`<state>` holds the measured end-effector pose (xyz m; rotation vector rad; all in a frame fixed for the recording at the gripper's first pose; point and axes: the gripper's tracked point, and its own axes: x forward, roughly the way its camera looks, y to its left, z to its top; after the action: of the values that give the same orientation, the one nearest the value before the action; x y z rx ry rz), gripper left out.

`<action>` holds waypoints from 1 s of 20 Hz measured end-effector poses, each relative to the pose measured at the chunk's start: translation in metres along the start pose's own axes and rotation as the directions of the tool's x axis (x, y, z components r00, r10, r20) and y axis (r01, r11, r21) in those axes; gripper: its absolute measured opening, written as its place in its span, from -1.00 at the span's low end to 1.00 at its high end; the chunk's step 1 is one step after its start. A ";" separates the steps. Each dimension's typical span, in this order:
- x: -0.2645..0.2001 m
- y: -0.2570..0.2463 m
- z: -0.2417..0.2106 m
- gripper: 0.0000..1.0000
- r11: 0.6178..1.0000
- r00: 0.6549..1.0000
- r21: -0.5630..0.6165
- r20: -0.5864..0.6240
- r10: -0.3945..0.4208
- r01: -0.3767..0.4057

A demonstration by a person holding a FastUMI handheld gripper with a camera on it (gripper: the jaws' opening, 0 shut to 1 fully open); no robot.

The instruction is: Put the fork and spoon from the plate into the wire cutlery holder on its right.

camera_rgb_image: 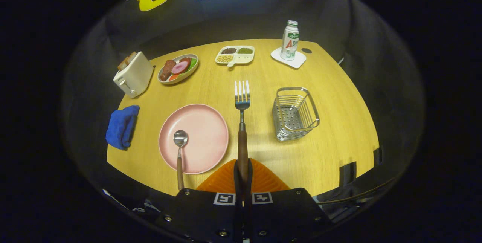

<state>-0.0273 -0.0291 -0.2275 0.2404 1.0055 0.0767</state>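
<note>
A pale wooden table (pixel 331 137) fills the booth, dark cloth walls behind it. The gripper (pixel 243 177) has its jaws closed on the wooden handle of the fork (pixel 242 100), tines pointing toward the far edge. The pink plate (pixel 194 137) sits just left of the fork, the spoon (pixel 180 149) lying on its left side, handle overhanging the near rim. The wire cutlery holder (pixel 295 113) stands right of the fork. Along the far edge: a toaster (pixel 132 74), food bowl (pixel 178 69), divided tray (pixel 235 55), and bottle (pixel 290 40) on a coaster (pixel 288 59). A blue cloth (pixel 122 126) lies at the left edge. The fork handle's end is hidden between the jaws.
</note>
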 end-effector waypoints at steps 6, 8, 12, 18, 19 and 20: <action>-0.017 -0.055 0.001 -0.97 0.996 0.994 0.004 -0.055 -0.092 0.092; -0.020 -0.068 -0.002 -0.97 0.994 0.989 -0.006 -0.093 -0.111 0.111; -0.023 -0.080 -0.007 -0.97 0.992 0.972 -0.049 -0.199 -0.123 0.116; -0.019 -0.085 0.002 -0.97 0.993 0.941 -0.072 -0.318 -0.112 0.094; -0.018 -0.085 0.003 -0.97 0.993 0.938 -0.068 -0.329 -0.110 0.093; -0.018 -0.086 0.003 -0.97 0.994 0.932 -0.060 -0.345 -0.107 0.091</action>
<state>-0.0380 -0.1162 -0.2312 0.1377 1.3668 0.0496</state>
